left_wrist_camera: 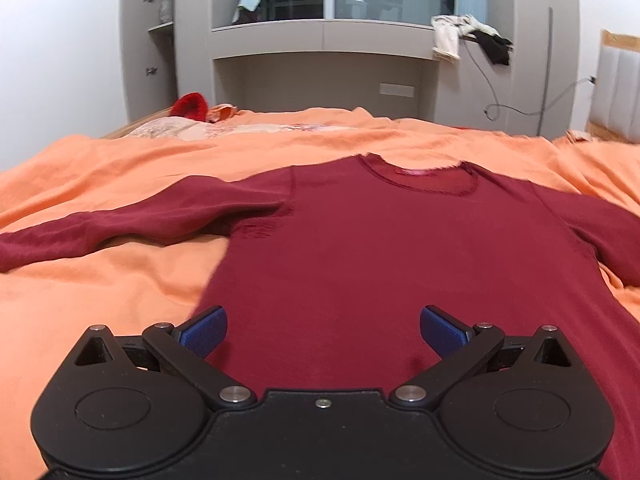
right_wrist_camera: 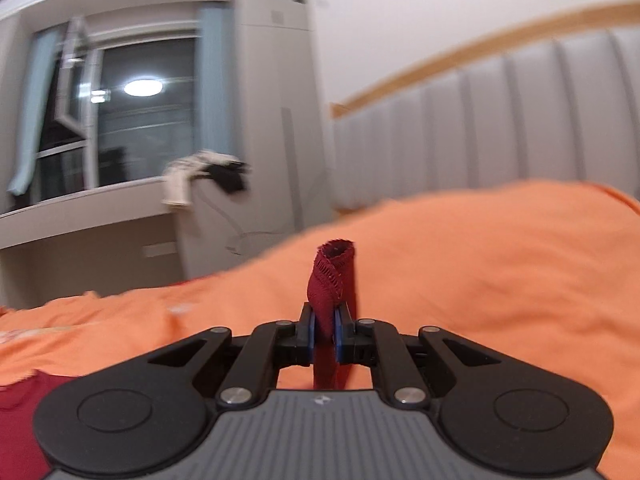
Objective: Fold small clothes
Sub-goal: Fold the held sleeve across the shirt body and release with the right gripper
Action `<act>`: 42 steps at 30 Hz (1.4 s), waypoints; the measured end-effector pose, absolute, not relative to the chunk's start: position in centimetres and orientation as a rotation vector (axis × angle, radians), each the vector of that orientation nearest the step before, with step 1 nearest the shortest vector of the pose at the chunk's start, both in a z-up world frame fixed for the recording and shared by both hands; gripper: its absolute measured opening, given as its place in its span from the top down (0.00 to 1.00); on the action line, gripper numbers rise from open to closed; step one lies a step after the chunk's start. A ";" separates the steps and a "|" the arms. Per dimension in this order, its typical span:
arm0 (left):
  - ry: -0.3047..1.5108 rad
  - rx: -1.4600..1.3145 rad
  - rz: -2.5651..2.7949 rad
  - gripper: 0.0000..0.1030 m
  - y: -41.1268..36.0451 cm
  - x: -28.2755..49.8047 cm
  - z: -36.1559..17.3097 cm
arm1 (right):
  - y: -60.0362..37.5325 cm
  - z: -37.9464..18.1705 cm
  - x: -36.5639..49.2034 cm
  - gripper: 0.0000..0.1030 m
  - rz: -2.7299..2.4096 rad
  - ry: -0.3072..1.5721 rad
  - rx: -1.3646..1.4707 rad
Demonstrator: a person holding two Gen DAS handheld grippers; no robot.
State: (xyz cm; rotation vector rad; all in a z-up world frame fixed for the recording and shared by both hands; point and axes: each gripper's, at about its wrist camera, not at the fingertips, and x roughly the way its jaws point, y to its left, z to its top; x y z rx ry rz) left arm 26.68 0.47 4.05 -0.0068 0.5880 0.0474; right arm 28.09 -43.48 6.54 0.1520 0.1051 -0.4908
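Orange bedspread (left_wrist_camera: 100, 300) carries a maroon shirt (left_wrist_camera: 380, 260) below grey shelving (left_wrist_camera: 320, 36).

Maroon shirt (left_wrist_camera: 360, 248) on orange-sheeted bed (left_wrist_camera: 100, 288)

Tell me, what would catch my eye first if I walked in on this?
A dark red long-sleeved shirt lies face-up, sleeves out, on an orange bedspread, just beyond the wide-open left gripper. The right gripper has its jaws pinched shut on a sleeve cuff of the same red cloth, which sticks up above the bedspread. Behind, pale and black clothes hang off a window ledge.
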 end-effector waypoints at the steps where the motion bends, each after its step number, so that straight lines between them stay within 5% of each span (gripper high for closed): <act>1: 0.585 -0.024 0.059 0.01 1.0 26.7 4.2 | -42.1 7.4 28.6 0.90 -0.450 0.099 0.123; 14: 0.496 -0.163 0.196 0.01 7.3 26.7 7.3 | -23.9 12.7 32.1 0.90 -0.008 0.073 -0.080; 32: 0.467 -0.361 0.260 0.01 12.1 26.4 8.4 | -7.1 1.6 28.8 0.88 0.455 0.379 -0.429; 35: 0.472 -0.355 0.242 0.01 11.7 26.5 8.3 | -7.6 1.0 27.1 0.71 0.517 0.402 -0.444; 37: 0.478 -0.353 0.229 0.01 11.3 26.6 8.1 | -8.5 0.5 25.4 0.48 0.543 0.408 -0.455; 42: 0.508 -0.331 0.169 0.01 10.1 27.1 7.4 | -13.3 0.6 23.1 0.23 0.538 0.391 -0.421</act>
